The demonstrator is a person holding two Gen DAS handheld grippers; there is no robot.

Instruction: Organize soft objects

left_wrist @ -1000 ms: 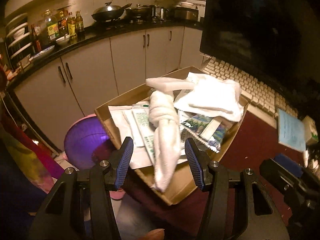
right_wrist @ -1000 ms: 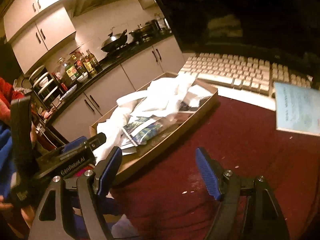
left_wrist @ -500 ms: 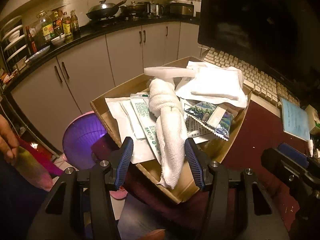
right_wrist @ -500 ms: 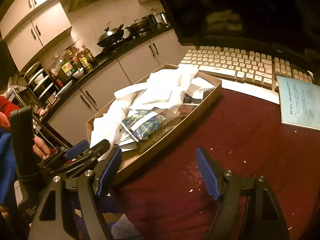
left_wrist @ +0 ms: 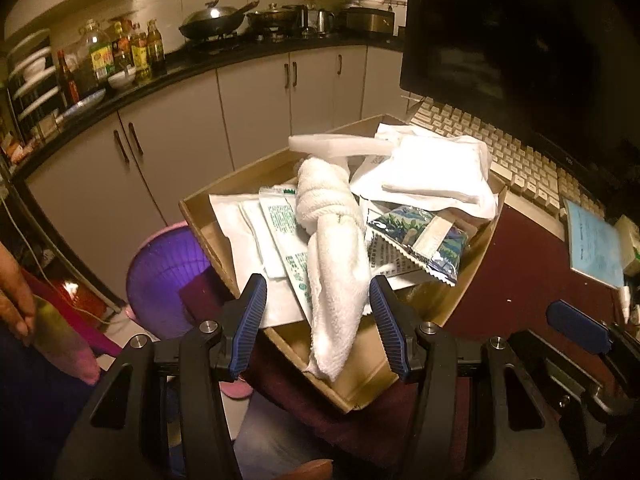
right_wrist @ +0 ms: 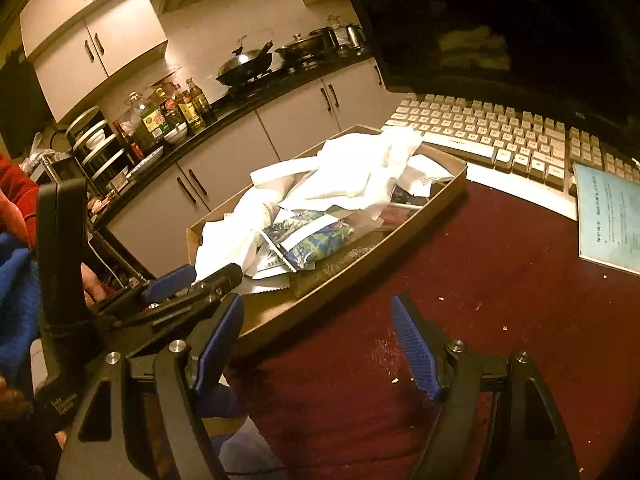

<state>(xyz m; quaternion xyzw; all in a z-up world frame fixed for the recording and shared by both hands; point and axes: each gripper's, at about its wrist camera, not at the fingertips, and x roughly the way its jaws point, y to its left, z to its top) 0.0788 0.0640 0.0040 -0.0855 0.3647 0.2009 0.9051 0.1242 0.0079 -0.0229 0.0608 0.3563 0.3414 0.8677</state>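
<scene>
A shallow cardboard tray [left_wrist: 200, 216] on the dark red table holds a knotted white towel [left_wrist: 332, 240], a crumpled white cloth [left_wrist: 432, 176], a blue snack packet [left_wrist: 420, 240] and white sachets [left_wrist: 256, 236]. The towel's loose end hangs over the tray's near rim, between the fingers of my open left gripper [left_wrist: 318, 324], close to the right pad without being squeezed. My right gripper [right_wrist: 316, 346] is open over bare table, right of the tray [right_wrist: 400, 240], with nothing between its fingers. The left gripper [right_wrist: 192, 284] shows at the tray's near corner, beside the towel [right_wrist: 228, 240] and packet [right_wrist: 312, 236].
A beige keyboard [left_wrist: 520, 160] and dark monitor [left_wrist: 500, 40] stand behind the tray, with a blue booklet [left_wrist: 592, 240] to the right. A purple basket [left_wrist: 168, 268] sits on the floor to the left. Kitchen cabinets lie beyond. A person's hand [left_wrist: 12, 300] is at the left edge.
The left gripper has edged slightly toward the tray's near corner, and the towel end now sits deeper between its fingers. A hand has appeared at the left edge. Both grippers stay open.
</scene>
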